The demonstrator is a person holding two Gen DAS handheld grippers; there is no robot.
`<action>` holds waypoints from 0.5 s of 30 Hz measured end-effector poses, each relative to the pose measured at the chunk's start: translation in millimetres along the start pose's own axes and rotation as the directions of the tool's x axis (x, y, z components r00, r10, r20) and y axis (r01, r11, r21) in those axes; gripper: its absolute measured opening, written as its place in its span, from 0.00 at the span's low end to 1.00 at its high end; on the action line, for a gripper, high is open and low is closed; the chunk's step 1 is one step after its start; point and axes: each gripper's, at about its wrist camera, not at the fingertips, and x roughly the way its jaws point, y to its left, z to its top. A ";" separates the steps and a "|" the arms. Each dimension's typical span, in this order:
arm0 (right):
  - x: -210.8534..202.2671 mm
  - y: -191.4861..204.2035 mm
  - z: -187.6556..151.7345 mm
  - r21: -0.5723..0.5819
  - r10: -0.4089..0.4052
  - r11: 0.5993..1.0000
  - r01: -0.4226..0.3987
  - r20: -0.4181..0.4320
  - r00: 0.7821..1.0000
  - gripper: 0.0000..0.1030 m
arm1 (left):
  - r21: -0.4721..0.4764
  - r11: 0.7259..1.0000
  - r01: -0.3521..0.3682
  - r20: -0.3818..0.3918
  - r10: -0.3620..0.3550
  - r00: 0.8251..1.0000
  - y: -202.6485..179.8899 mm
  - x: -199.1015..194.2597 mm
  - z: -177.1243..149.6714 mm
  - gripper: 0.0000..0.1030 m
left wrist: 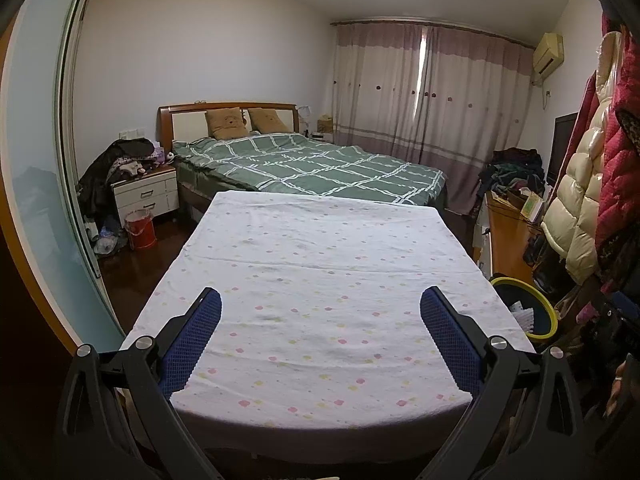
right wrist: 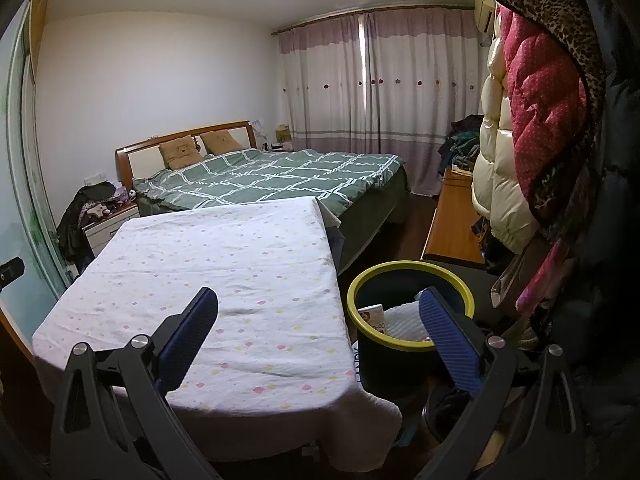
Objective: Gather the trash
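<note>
A dark trash bin [right wrist: 384, 354] with a yellow-green rim stands on the floor right of a table covered by a white dotted cloth [right wrist: 224, 264]. Inside it lie a small carton [right wrist: 374, 316] and white crumpled paper [right wrist: 404, 322]. My right gripper [right wrist: 320, 304] is open, its blue fingers spread wide, the right finger over the bin's rim, the left over the cloth. My left gripper [left wrist: 320, 304] is also open above the cloth [left wrist: 320, 280], with nothing between its fingers. The bin [left wrist: 528, 308] shows at the right edge in the left wrist view.
A bed with a green checked cover [left wrist: 312, 164] lies behind the table. A nightstand piled with clothes [left wrist: 144, 192] and a red bucket [left wrist: 140, 230] stand at far left. Coats [right wrist: 532, 120] hang at right, over a wooden cabinet [right wrist: 456, 216].
</note>
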 end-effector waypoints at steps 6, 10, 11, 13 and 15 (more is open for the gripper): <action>0.5 -1.1 0.0 0.004 -0.003 1.000 0.003 0.001 1.000 0.93 | 0.000 1.000 -0.002 0.000 0.002 1.000 -0.3 -0.3 0.1 0.95; 0.7 -1.8 -0.8 0.003 -0.001 1.000 0.001 -0.005 1.000 0.93 | 0.003 1.000 -0.003 0.000 0.003 1.000 -0.6 -0.2 -0.8 0.95; 0.6 -1.8 -0.9 0.002 -0.002 1.000 0.002 -0.006 1.000 0.93 | 0.003 1.000 -0.003 -0.002 0.003 1.000 -1.3 0.3 -1.2 0.95; 1.4 -1.7 -0.8 0.003 0.000 1.000 0.000 -0.007 1.000 0.93 | 0.004 1.000 -0.002 -0.003 0.002 1.000 -3.2 0.1 -2.1 0.95; 1.2 -1.9 -0.8 0.004 0.001 1.000 -0.001 -0.008 1.000 0.93 | 0.005 1.000 -0.004 -0.003 0.004 1.000 -3.7 0.4 -2.2 0.95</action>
